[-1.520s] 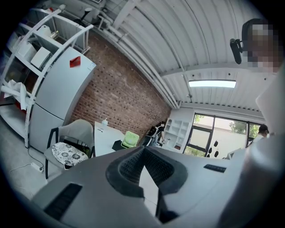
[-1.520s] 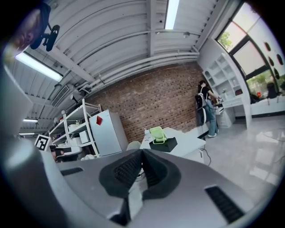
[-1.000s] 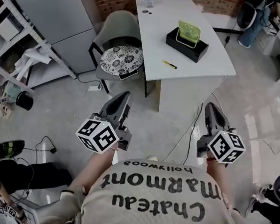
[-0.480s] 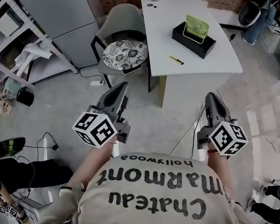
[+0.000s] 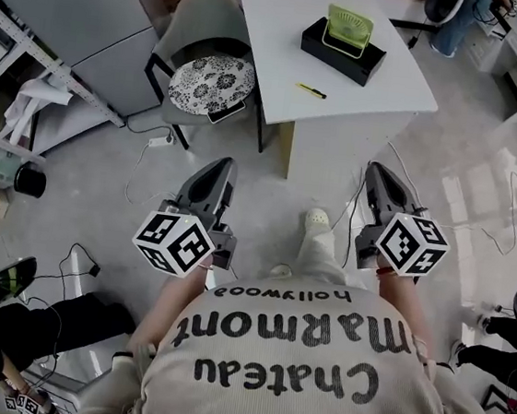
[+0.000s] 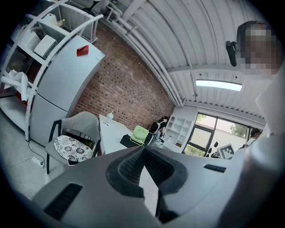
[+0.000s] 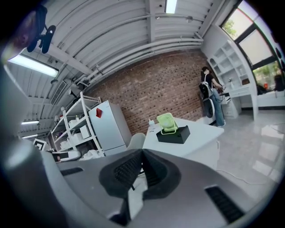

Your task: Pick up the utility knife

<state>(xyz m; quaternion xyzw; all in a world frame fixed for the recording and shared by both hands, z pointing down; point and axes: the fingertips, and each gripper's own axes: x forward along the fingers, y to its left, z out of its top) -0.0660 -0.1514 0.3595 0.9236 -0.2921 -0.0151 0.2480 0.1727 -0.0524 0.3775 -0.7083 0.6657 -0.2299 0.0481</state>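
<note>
1. The utility knife (image 5: 311, 91), slim and yellow with a dark end, lies flat on the white bench (image 5: 288, 28), close to the near edge and apart from everything else on it.
2. Further back on the bench stands a black box (image 5: 336, 54) with a small green fan (image 5: 349, 31) upright on top of it. The knife lies just in front of the box's near left corner without touching it.
3. The left tongs (image 5: 221, 165) hang over the bare floor (image 5: 103, 184), well short of the bench and pointing towards it. In the left gripper view the left tongs (image 6: 143, 148) are clenched, the ribbed pads meeting at the tip with nothing between them.
4. The right tongs (image 5: 374, 168) are held the same way in front of the bench's near end, also well apart from the knife. In the right gripper view the right tongs (image 7: 141, 151) are clenched and empty too, with the box and fan in sight beyond the tips.
5. To the left of the bench stands a grey chair (image 5: 197, 51) with a round patterned cushion (image 5: 211, 83) on its seat, and beyond it a grey fridge (image 5: 86, 15).
6. The person's light shoe (image 5: 317, 219) shows on the floor between the two tongs.
</note>
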